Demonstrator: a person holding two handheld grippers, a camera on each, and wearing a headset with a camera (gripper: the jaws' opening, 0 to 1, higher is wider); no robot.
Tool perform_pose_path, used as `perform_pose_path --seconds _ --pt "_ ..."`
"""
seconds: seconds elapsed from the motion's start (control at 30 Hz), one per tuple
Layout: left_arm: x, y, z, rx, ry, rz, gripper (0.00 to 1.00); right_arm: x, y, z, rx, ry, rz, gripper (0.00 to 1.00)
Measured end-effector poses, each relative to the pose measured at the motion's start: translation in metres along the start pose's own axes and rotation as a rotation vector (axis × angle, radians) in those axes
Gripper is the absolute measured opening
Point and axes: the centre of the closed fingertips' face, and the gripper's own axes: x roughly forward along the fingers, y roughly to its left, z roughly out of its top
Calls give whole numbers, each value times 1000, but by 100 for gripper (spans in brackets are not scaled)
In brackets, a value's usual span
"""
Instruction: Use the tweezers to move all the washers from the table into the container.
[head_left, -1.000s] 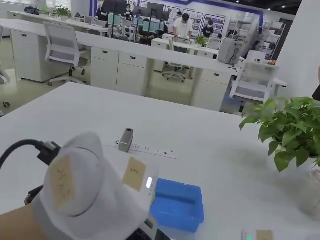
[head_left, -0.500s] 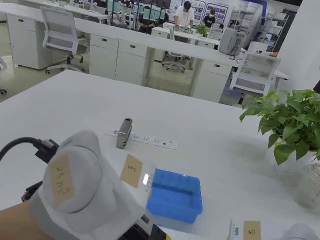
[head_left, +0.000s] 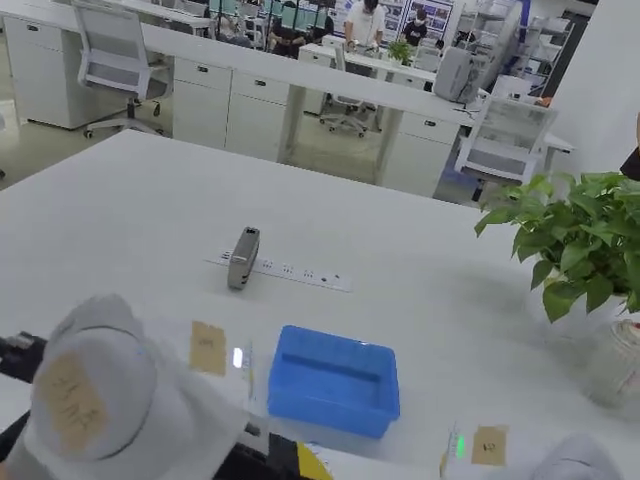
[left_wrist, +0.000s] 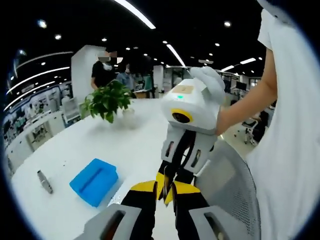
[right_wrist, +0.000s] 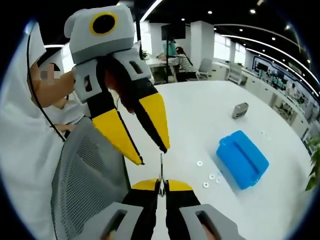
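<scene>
L gripper (right_wrist: 153, 155) sank to head view's lower-left corner.
Blue plastic tray (head_left: 325, 408) empty; ring washers (right_wrist: 205, 185) beside it. L jaws apart, R gripper (right_wrist: 161, 186) clamps thin metal tweezers (right_wrist: 161, 172).

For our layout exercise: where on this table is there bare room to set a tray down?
Free: tabletop beyond the power strip; also between blue container and plant. Crowded: near edge, where washers lie near the container.

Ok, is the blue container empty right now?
Empty, it looks: the blue container shows a bare floor in the head view; washers lie outside it.
</scene>
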Motion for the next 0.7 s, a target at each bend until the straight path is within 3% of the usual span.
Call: perform_pose_path --seconds 0.1,0.27,0.4,0.6,0.7 --pt "-17 13 5 -58 -97 124 18 0 -9 4 6 -21 -22 1" --pt "-42 26 2 -109 -151 296 36 3 -23 11 16 -50 -48 1" --pt "-60 38 -17 -160 -147 443 43 9 -34 16 32 -72 -57 2" --pt "-78 53 -42 -180 -141 610 61 22 -55 26 71 -118 -88 2" --pt "-80 56 -52 -159 -129 652 68 29 -65 29 84 -129 -99 2"
